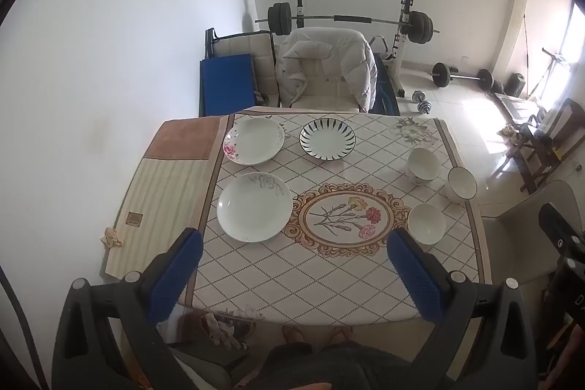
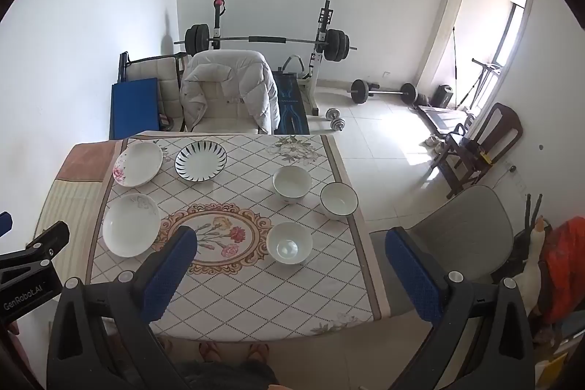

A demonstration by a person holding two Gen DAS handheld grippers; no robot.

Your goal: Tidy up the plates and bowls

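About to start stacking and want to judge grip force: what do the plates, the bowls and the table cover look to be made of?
Striped plate and near bowl: probably glazed ceramic, glossy white with soft highlights and printed patterns; melamine cannot be ruled out. Table cover: looks like smooth printed plastic or oilcloth, lying flat with a faint sheen.

Right wrist view: the right gripper, jaws spread wide and holding nothing, hangs above the near edge of a table with a diamond-patterned cloth. Three plates lie apart at left and three bowls at right. Behind stand a jacket-draped chair and a barbell rack.
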